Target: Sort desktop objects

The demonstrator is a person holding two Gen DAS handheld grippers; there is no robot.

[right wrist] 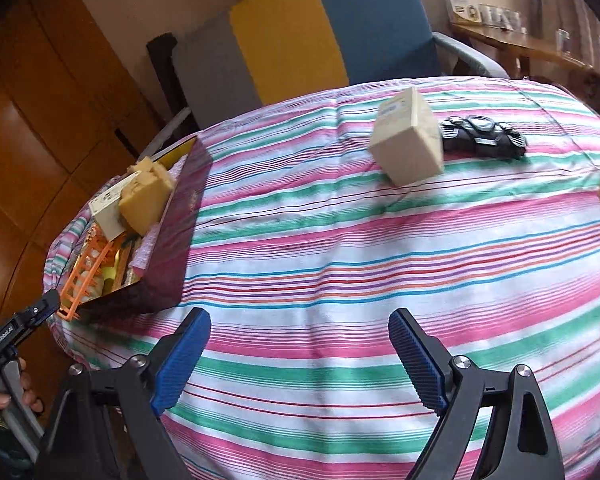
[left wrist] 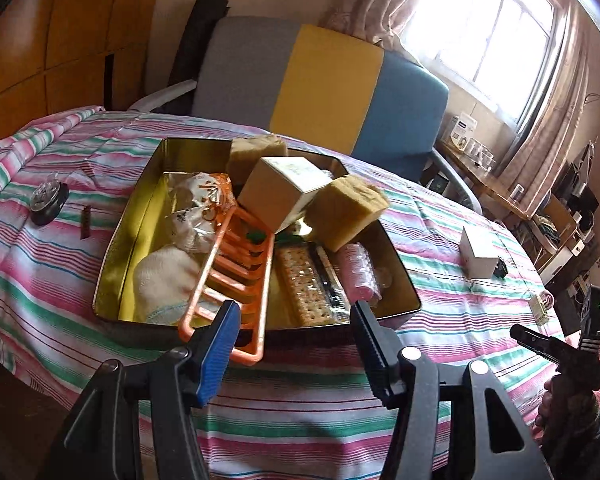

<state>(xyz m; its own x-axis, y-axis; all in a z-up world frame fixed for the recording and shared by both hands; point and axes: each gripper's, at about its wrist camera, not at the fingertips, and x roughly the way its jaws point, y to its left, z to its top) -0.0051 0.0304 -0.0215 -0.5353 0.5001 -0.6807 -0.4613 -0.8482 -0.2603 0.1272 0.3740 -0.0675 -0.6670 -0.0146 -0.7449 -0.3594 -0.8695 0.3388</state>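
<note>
**Tin overfilled; loose items remain on the cloth**

The left gripper (left wrist: 296,320) hangs at the near edge of the metal tin (left wrist: 399,280) with its jaws spread and nothing between them. The right gripper (right wrist: 300,344) is likewise spread and empty, aimed across the striped tablecloth (right wrist: 300,240).

Contents of the tin are stacked high. A cream carton (left wrist: 280,192) leans tilted among two yellow sponge blocks (left wrist: 345,212), and the orange rack (left wrist: 236,272) overhangs the near rim, just beside the left fingers.

Still outside the tin: a small box (right wrist: 409,144) standing on one corner or edge, touching or just beside a black controller (right wrist: 483,138), and, left of the tin, a dark round object (left wrist: 48,204).

Probable faults:
- Knocking the overhanging rack would likely tip it off the table edge.
- Adding another box onto the leaning pile may topple the carton or sponges.
- Gripping the tilted box off-centre may let it twist free.
</note>
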